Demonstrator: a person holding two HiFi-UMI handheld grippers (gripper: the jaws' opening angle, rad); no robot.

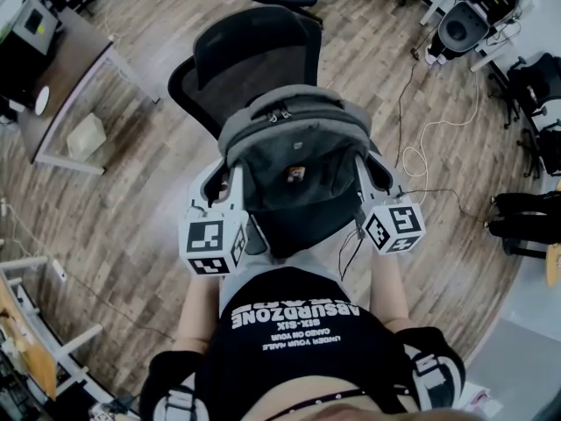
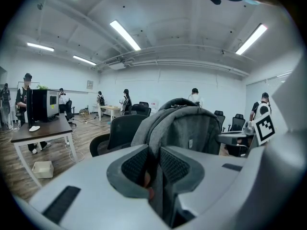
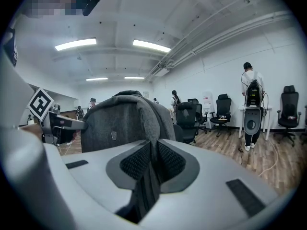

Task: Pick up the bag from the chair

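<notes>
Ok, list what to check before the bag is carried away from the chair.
1. Left gripper clamped on the bag: ok, a dark strap sits between its pads.
2. Right gripper clamped on the bag: ok.
3. Bag upright between the two grippers: ok.
4. Bag clear of the chair seat: cannot tell, the bag hides the seat.
5. Top zip closed: cannot tell.
6. Floor path free: not ok on the head view's right, where a cable lies.
</notes>
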